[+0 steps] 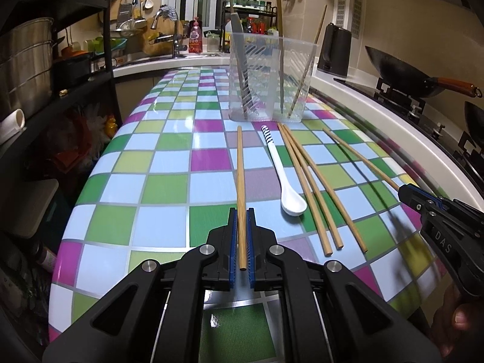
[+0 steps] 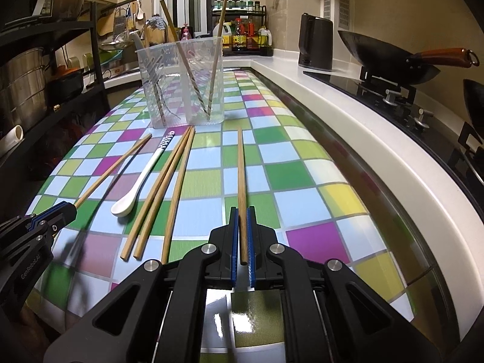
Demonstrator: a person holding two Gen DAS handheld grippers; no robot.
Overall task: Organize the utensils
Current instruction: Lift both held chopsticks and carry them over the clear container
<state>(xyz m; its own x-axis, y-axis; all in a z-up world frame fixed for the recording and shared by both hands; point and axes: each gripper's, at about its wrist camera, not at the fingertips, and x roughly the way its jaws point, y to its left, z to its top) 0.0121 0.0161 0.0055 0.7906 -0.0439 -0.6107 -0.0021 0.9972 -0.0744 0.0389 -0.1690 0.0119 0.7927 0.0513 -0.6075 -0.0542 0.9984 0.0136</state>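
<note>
My left gripper (image 1: 241, 211) is shut on a wooden chopstick (image 1: 240, 181) that points toward a clear plastic holder (image 1: 272, 75); the gripper also shows in the right wrist view (image 2: 65, 207). My right gripper (image 2: 242, 210) is shut on another wooden chopstick (image 2: 240, 175); the gripper shows at the right edge of the left wrist view (image 1: 407, 192). Between them on the checkered table (image 1: 157, 187) lie a white spoon with a striped handle (image 1: 284, 181) and three loose chopsticks (image 1: 314, 193). The holder (image 2: 181, 81) holds chopsticks and a grey utensil.
A white counter (image 2: 348, 115) runs along the table's right side with a black kettle (image 2: 314, 45), a stove and a wok (image 2: 393, 60). A black shelf rack with steel pots (image 1: 27, 60) stands left. The sink (image 1: 169, 45) and bottles are behind the holder.
</note>
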